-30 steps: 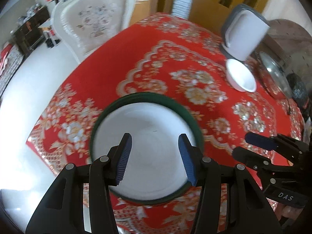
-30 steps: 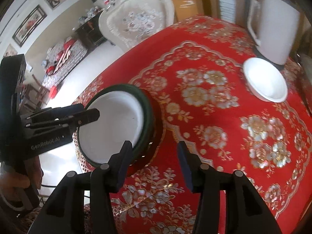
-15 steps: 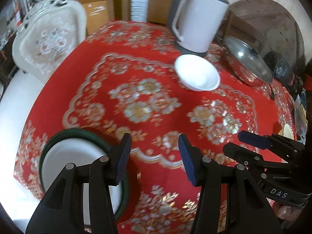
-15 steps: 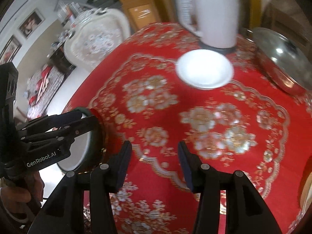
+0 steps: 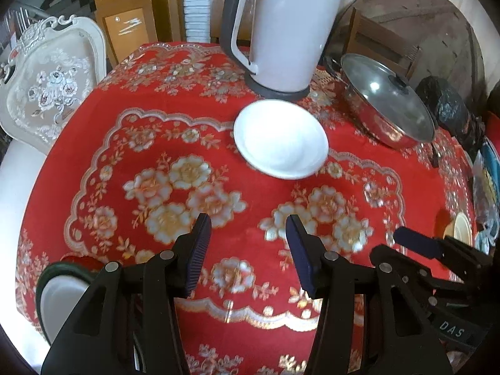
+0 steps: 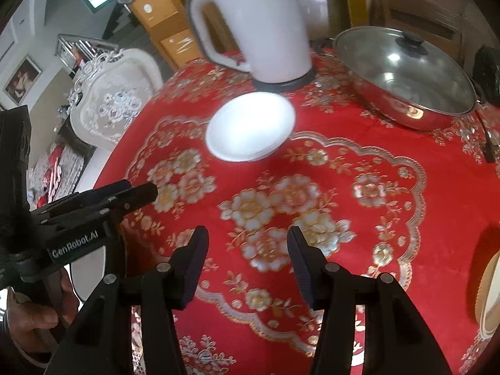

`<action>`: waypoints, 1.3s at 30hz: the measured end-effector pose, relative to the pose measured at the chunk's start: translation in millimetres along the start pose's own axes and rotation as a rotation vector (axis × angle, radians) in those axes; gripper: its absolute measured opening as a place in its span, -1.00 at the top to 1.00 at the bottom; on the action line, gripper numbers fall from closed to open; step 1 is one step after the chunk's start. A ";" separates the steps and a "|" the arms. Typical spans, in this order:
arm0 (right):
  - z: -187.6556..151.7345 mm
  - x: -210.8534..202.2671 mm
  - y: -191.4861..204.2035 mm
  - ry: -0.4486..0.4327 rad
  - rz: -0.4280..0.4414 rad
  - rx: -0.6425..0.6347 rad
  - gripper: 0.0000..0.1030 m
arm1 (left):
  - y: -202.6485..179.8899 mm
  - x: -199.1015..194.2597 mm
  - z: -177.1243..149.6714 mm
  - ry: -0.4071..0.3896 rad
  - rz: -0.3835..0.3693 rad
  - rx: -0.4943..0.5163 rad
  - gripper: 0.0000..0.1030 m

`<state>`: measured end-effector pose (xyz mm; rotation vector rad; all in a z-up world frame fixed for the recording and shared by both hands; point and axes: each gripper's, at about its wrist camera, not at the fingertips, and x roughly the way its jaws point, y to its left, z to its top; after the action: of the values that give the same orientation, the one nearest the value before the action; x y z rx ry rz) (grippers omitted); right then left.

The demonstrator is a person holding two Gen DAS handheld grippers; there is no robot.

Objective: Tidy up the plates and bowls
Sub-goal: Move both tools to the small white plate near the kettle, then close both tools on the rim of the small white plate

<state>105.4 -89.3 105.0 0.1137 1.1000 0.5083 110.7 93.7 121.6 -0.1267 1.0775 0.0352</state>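
Green plate [image 5: 59, 293] now far left, bowl [image 5: 280, 137] maybe empty

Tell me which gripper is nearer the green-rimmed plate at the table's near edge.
Left. The left gripper hangs open just right of the green-rimmed plate, which sits beside its left finger. The right gripper, also open, is farther right, over the red tablecloth.

The left gripper [image 5: 248, 250] and right gripper [image 6: 247, 261] are black plastic with silver screws, dark blue ribbed pads [image 5: 197, 254], and white lettering.
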 end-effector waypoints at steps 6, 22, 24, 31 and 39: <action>18.4 7.6 -13.4 -0.013 -0.014 0.016 -0.02 | -3.6 20.7 23.2 0.014 0.030 0.000 0.03; 93.6 63.9 -20.5 -0.007 -0.038 -0.004 -0.13 | 14.5 74.1 83.7 0.018 0.068 -0.006 0.03; 98.2 72.4 -22.3 0.007 -0.047 0.003 -0.13 | 19.7 81.2 90.9 0.024 0.058 -0.021 0.03; 101.3 92.6 -28.8 0.031 -0.048 0.037 -0.13 | 21.4 96.7 96.9 0.041 0.065 -0.014 0.03; 104.1 101.9 -28.1 0.047 -0.065 0.027 -0.13 | 17.3 113.4 94.8 0.067 0.060 -0.020 0.03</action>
<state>241.7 -51.9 59.8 0.0895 1.1525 0.4400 245.9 118.6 64.6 -0.1146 1.1480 0.0963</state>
